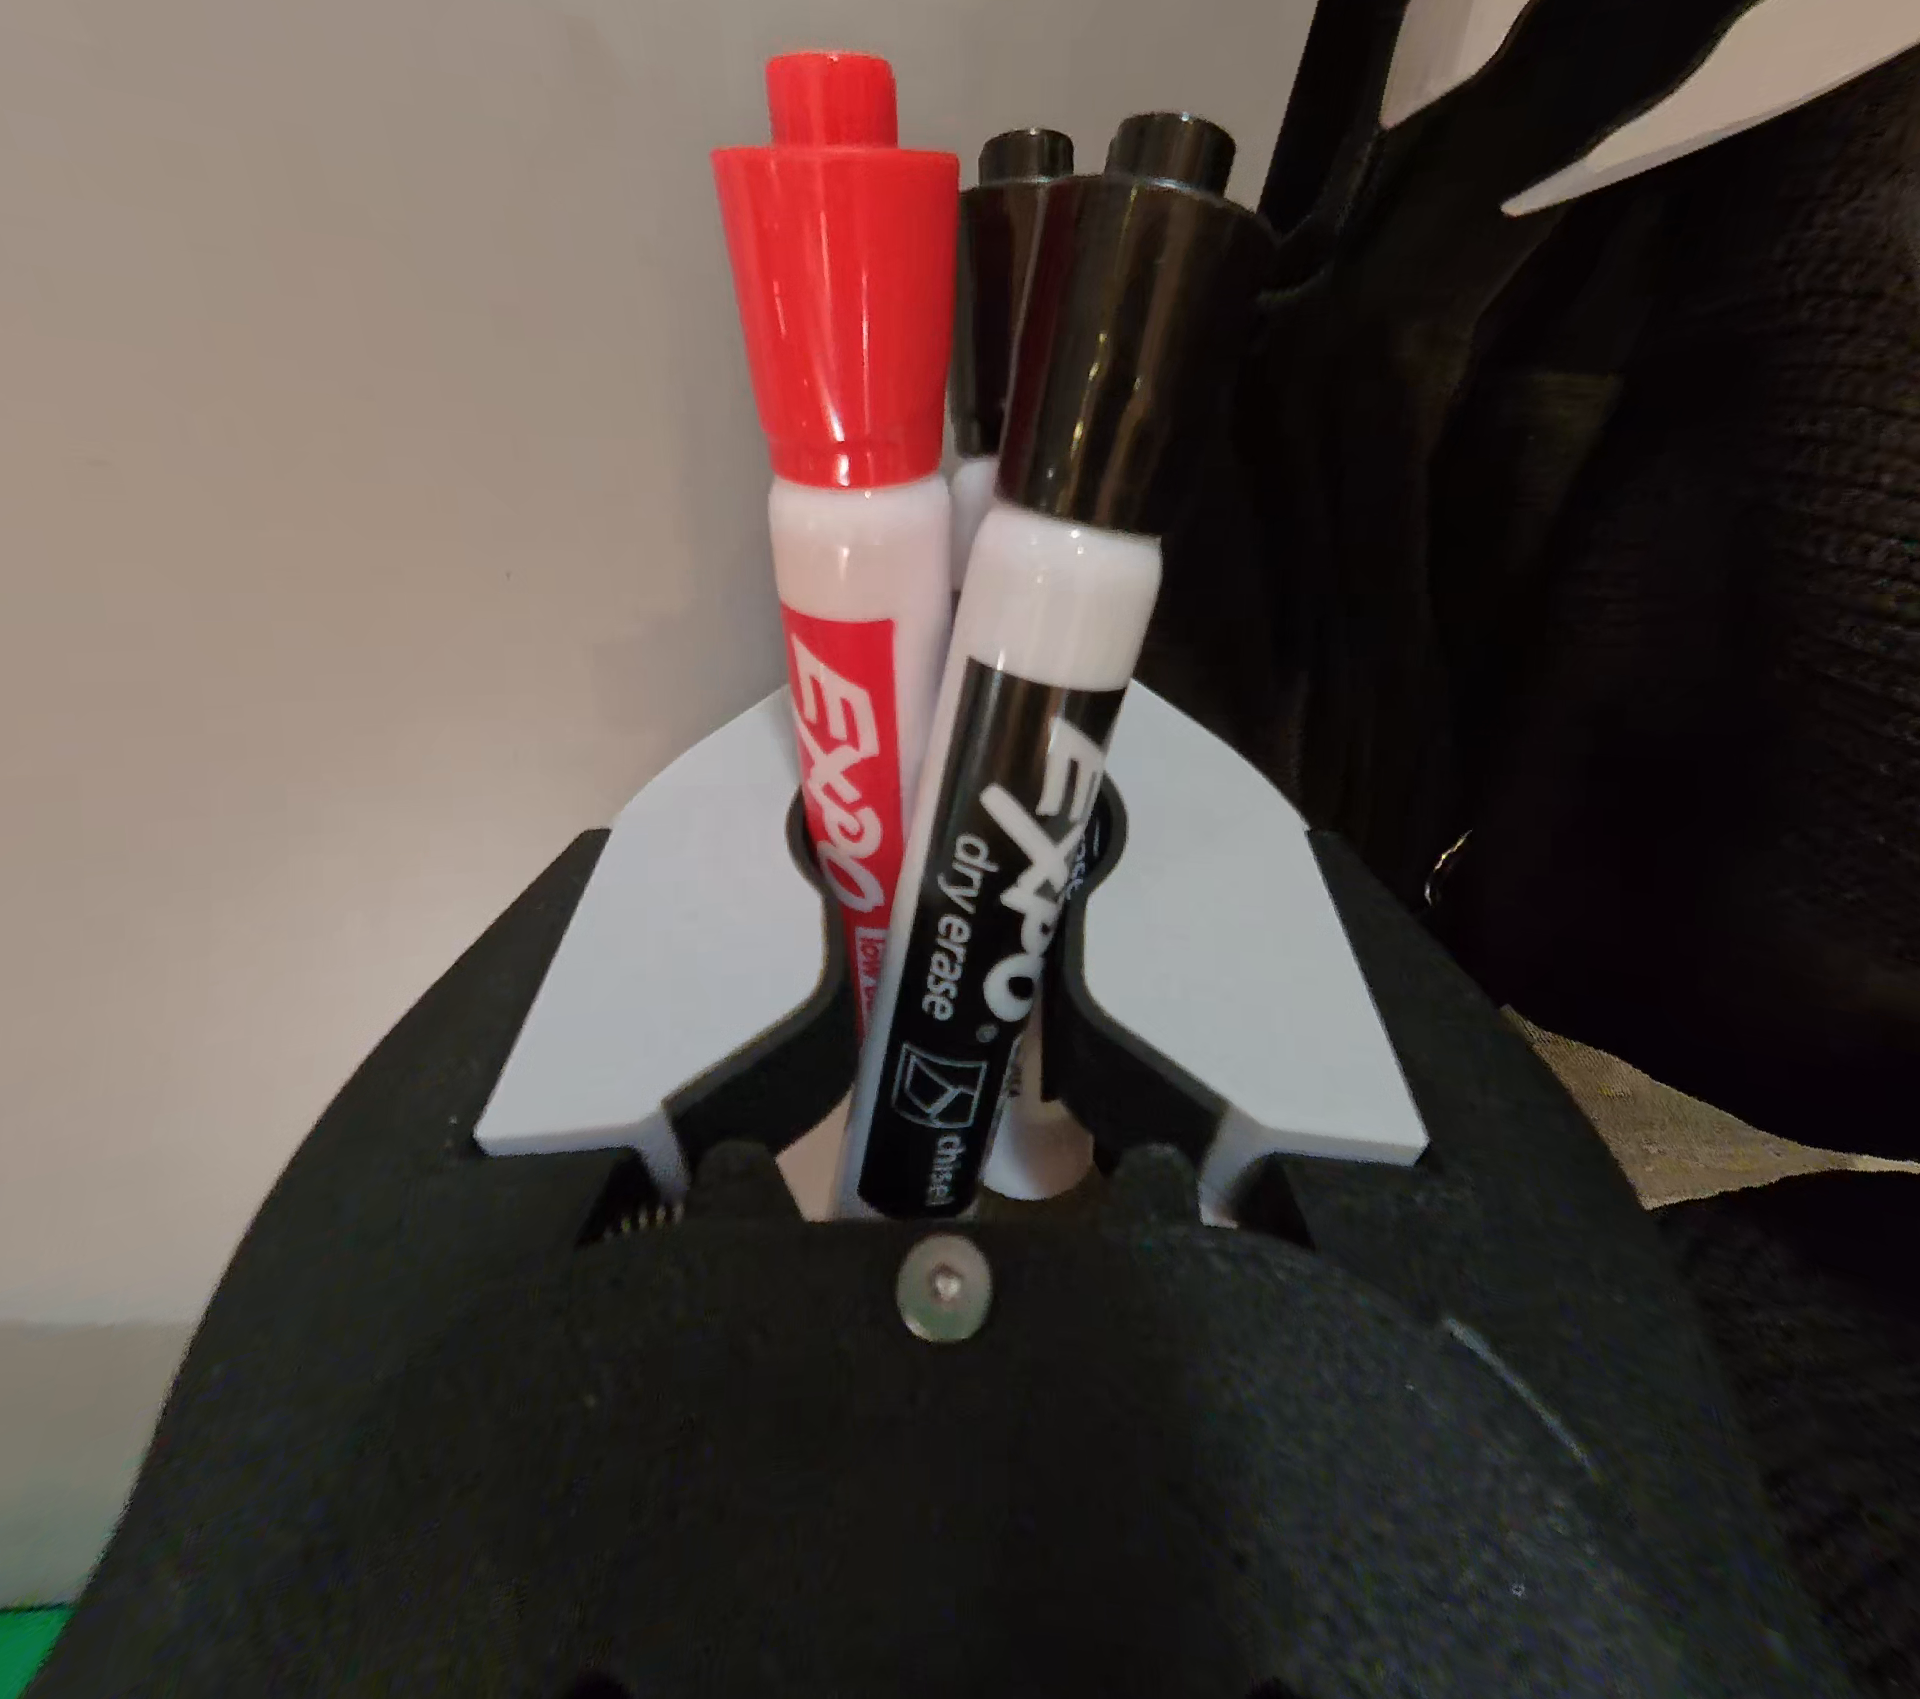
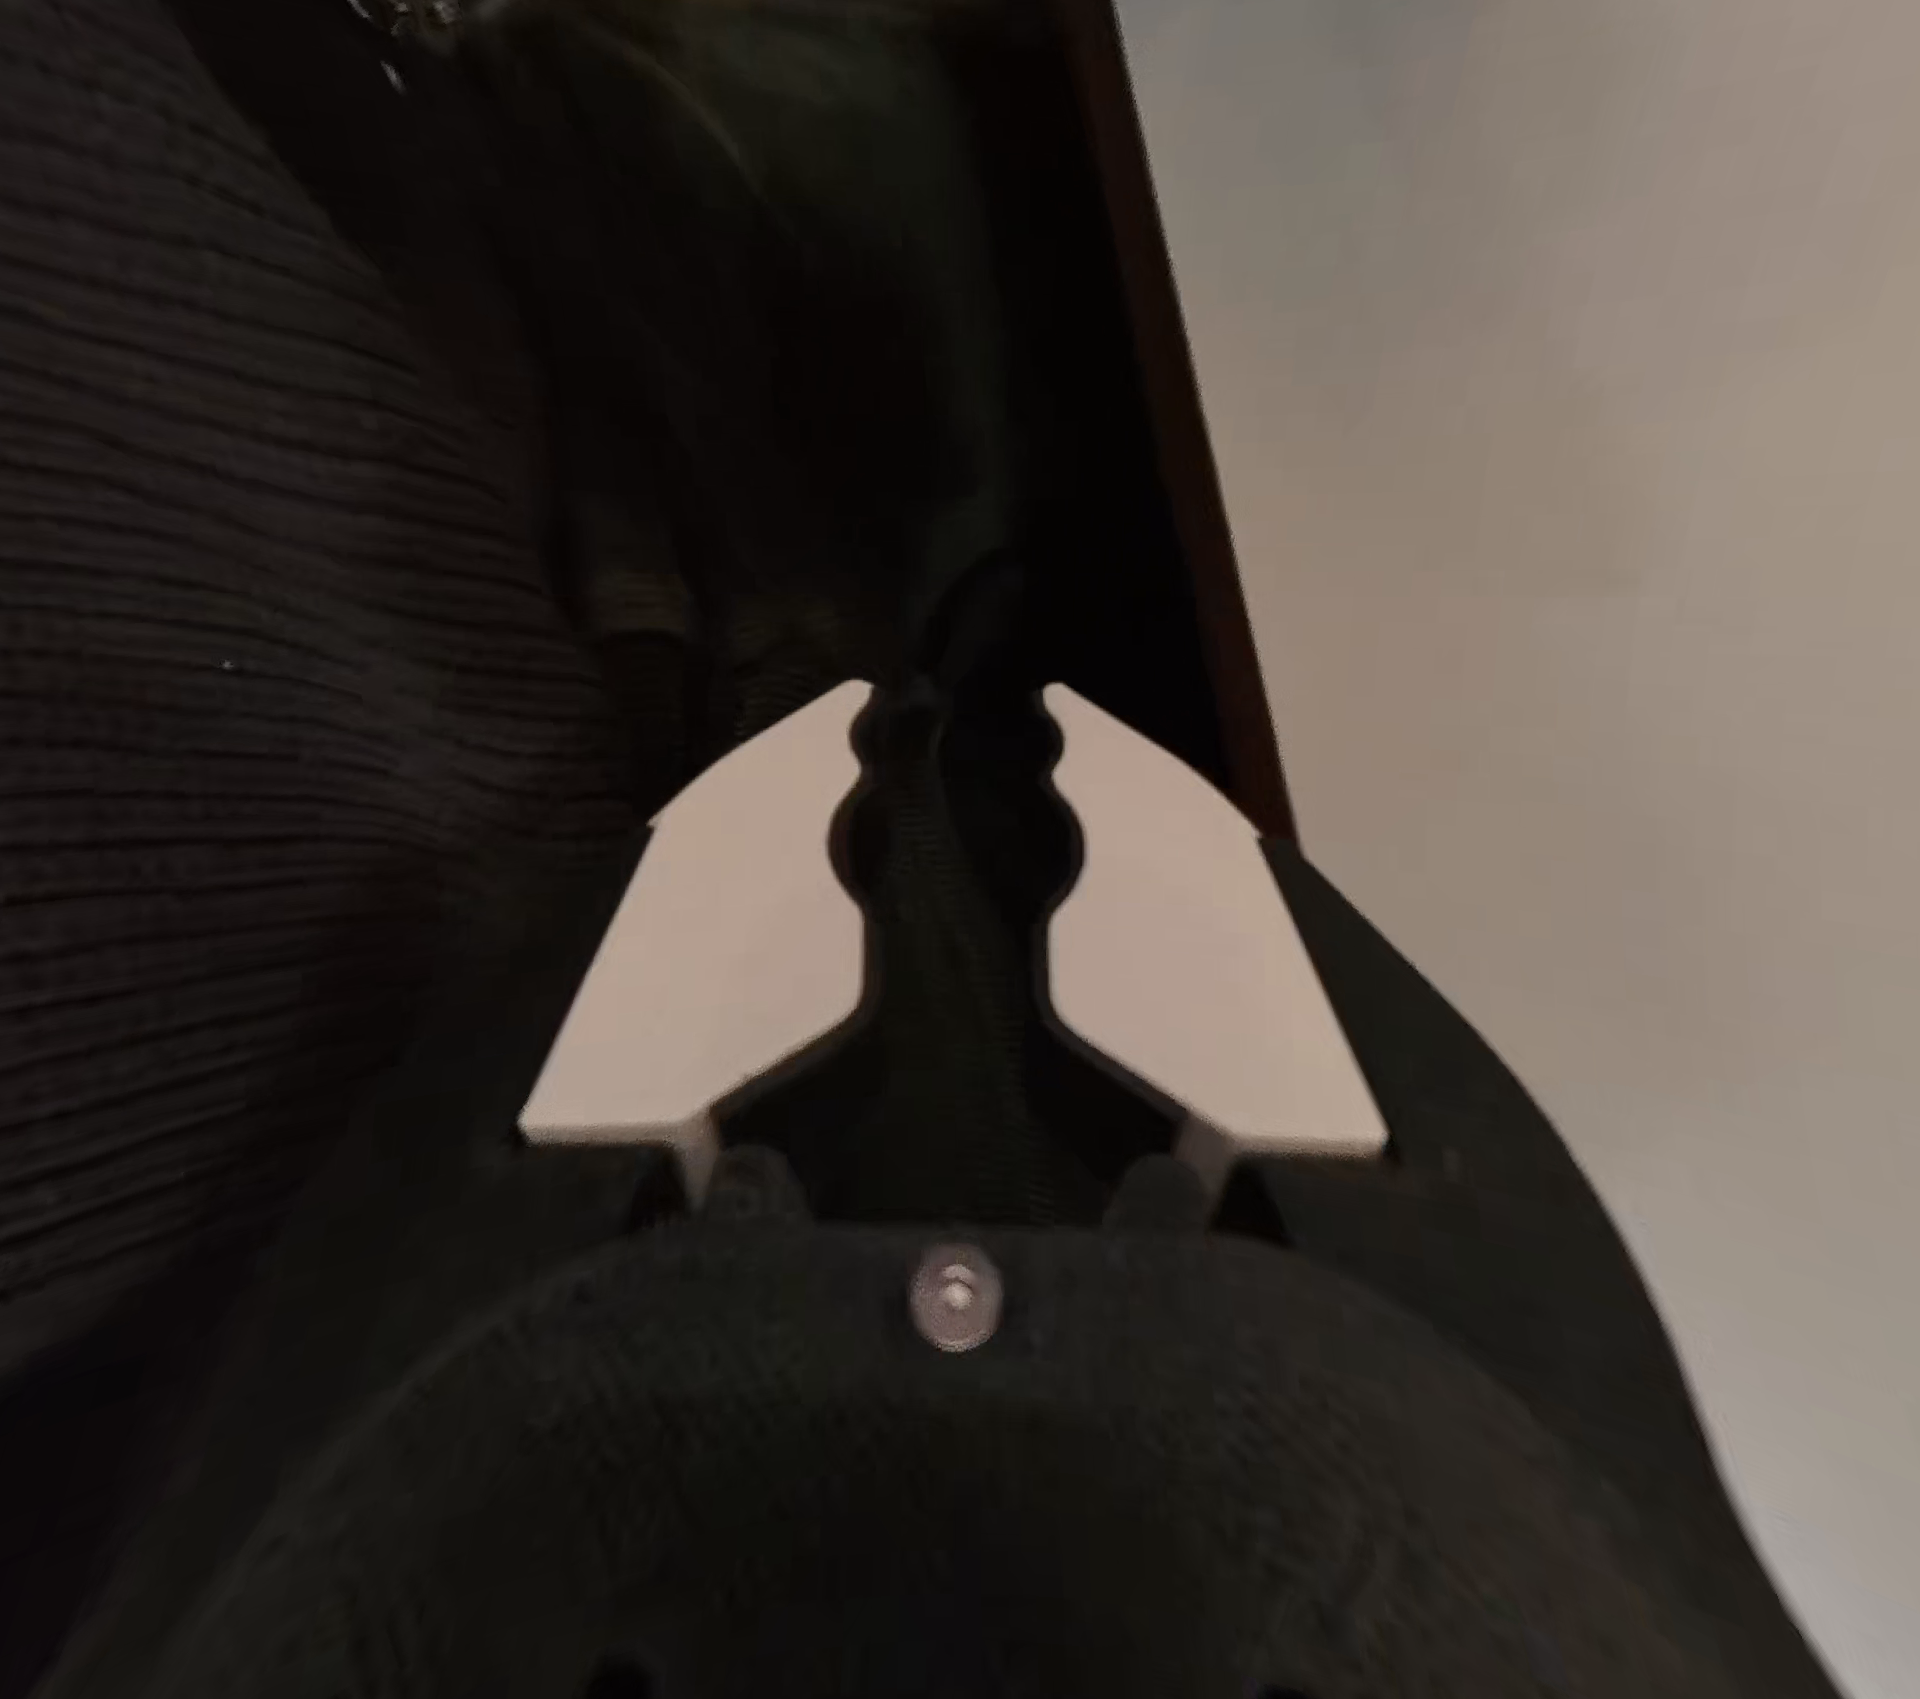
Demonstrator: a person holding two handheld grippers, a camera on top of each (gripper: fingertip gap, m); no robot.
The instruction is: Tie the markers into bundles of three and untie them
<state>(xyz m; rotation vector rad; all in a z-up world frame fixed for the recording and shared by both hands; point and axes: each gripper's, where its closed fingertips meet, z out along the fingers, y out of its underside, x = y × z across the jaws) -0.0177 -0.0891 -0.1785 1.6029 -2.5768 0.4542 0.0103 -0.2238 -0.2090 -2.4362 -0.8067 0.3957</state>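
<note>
Our left claw [image 1: 956, 828] clamps three markers: a red marker [image 1: 847, 506] and two black markers [image 1: 1060, 610], long axes running straight out along the fingers, caps away. Our right claw [image 2: 956, 776] (blurred, dark) is gripping something black, seemingly fabric; we see no markers there.

Soft, even light is falling across the left wrist view, and the red marker [image 1: 831, 319] and front black marker [image 1: 1081, 402] are showing sharp, each carrying bright streaks of glare down its glossy cap. The wide lens is bending the edges. The right wrist view is looking dim and smeared with blur; dark fabric [image 2: 260, 610] is swallowing detail while the pale wall [image 2: 1558, 402] is glowing softly.
</note>
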